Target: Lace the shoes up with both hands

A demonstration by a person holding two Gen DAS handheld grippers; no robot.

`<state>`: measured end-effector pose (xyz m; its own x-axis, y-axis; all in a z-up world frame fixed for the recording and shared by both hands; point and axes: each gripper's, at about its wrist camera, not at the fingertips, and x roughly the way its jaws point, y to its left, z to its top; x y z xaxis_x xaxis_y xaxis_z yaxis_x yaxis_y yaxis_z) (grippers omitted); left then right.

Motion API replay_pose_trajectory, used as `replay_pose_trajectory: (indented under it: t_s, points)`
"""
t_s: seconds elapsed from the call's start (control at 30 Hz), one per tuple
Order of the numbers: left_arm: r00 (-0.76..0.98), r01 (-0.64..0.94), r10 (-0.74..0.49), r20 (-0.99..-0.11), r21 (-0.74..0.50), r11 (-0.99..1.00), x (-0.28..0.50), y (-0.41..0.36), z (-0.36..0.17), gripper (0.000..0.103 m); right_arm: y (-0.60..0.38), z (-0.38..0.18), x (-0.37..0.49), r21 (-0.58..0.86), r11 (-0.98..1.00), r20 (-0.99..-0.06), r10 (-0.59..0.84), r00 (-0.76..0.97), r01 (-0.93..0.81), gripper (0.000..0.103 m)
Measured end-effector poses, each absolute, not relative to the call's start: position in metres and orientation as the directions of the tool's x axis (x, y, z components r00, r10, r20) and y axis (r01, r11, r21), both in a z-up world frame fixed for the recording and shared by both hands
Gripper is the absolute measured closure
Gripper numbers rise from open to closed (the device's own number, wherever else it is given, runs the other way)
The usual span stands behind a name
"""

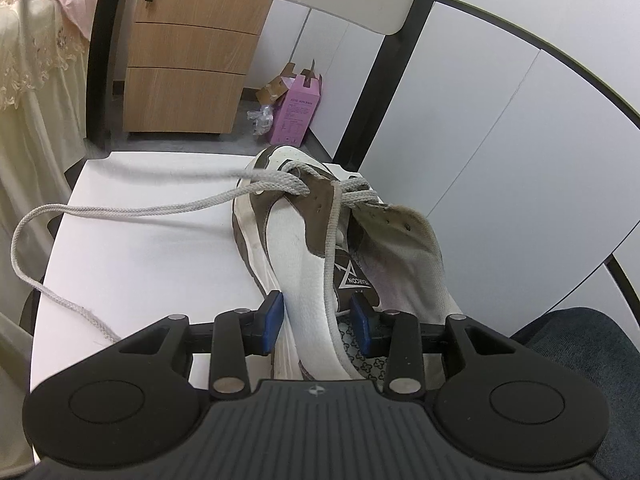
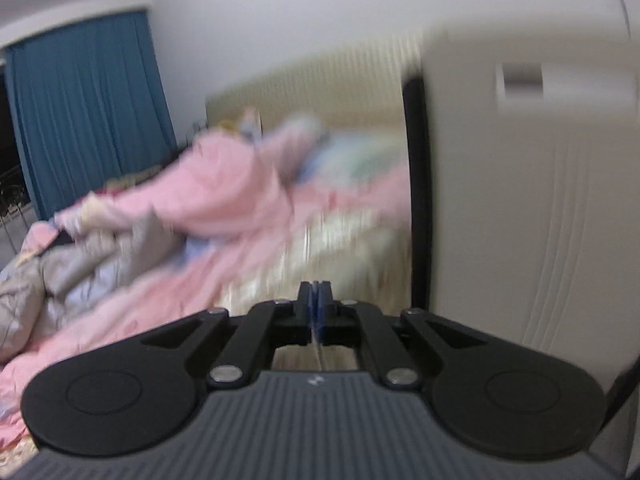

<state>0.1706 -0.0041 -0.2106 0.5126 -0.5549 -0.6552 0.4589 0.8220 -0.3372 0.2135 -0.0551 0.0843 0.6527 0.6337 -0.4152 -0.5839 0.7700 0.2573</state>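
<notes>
We are gripping the shoe (image 1: 304, 248) on the white table (image 1: 132, 264) at its collar with our left gripper (image 1: 316, 320). Our right gripper (image 2: 315, 308) is pinching the lace (image 1: 132, 210), fingers closed together.

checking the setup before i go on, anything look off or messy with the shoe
The shoe lies tipped on its side on the white table, its heel collar pinched in the left claw. Only the toe-end eyelets are laced; the shoelace trails loose past the table's left edge.

Right gripper (image 2: 315, 303) jaws closed on thin pale lace (image 2: 319, 350); blurred pink bedding (image 2: 224, 208), blue curtain (image 2: 88, 108) beyond.
</notes>
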Motion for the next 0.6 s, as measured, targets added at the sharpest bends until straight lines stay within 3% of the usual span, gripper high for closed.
replay_pose_trajectory:
  t_s: [0.17, 0.3, 0.47, 0.5, 0.53, 0.57, 0.6]
  points:
    - [0.514, 0.463, -0.552, -0.657, -0.329, 0.823, 0.171, -0.005, -0.210, 0.062, -0.045, 0.018, 0.222, 0.357, 0.754, -0.559, 0.645, 0.520, -0.551, 0.099]
    - [0.514, 0.463, -0.553, -0.656, -0.330, 0.822, 0.171, -0.005, -0.210, 0.062, -0.034, -0.010, 0.221, 0.344, 0.761, -0.639, 0.619, 0.457, -0.550, 0.099]
    - [0.513, 0.464, -0.551, -0.658, -0.327, 0.823, 0.171, -0.006, -0.210, 0.062, -0.030, -0.015, 0.213, 0.321, 0.758, -0.659, 0.609, 0.440, -0.568, 0.097]
    - [0.514, 0.462, -0.549, -0.659, -0.327, 0.825, 0.171, -0.006, -0.210, 0.060, -0.031, -0.015, 0.212, 0.324, 0.759, -0.657, 0.610, 0.443, -0.566, 0.085]
    - [0.516, 0.460, -0.547, -0.659, -0.326, 0.826, 0.171, -0.005, -0.210, 0.060, -0.032, -0.013, 0.211, 0.329, 0.758, -0.651, 0.614, 0.447, -0.563, 0.060]
    - [0.516, 0.460, -0.547, -0.659, -0.326, 0.826, 0.171, -0.005, -0.209, 0.060, -0.035, -0.010, 0.210, 0.336, 0.753, -0.636, 0.624, 0.454, -0.565, 0.053]
    - [0.516, 0.459, -0.548, -0.658, -0.328, 0.826, 0.171, -0.005, -0.209, 0.060, -0.037, -0.008, 0.208, 0.343, 0.748, -0.621, 0.634, 0.461, -0.568, 0.053]
